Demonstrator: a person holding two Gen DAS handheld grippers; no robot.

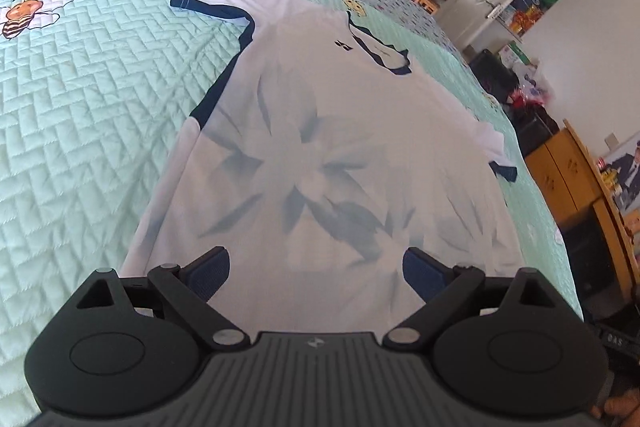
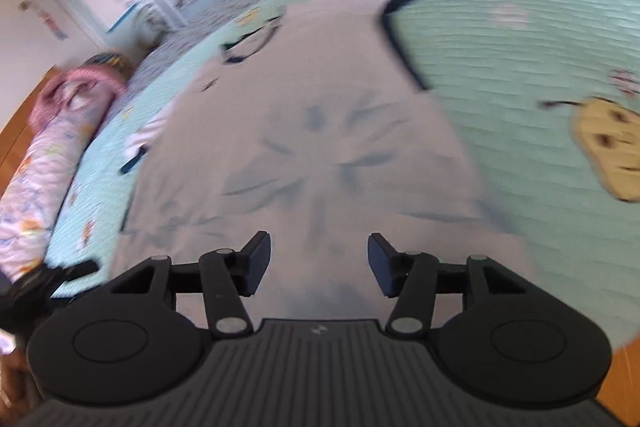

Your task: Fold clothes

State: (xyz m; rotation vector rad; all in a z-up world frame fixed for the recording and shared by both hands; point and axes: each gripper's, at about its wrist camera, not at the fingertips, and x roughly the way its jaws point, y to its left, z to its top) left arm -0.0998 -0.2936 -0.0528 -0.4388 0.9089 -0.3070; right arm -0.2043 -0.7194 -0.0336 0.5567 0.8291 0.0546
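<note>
A white short-sleeved shirt with navy trim and pale blue leaf print lies flat on the mint quilted bedspread. The left gripper and right gripper hang over its hem, both seemingly spread apart and empty, though the right view is blurred.

Bed w/ mint quilted cover, bee print, is carrying all items. White T-shirt, navy trim, is lying flat on it, front up. Rolled pink floral bedding is sitting at one edge.

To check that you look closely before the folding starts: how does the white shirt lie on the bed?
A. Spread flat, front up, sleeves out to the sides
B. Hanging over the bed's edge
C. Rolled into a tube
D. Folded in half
A: the shirt lies open on the bed, its collar and flower print showing, a sleeve out at each side.
</note>
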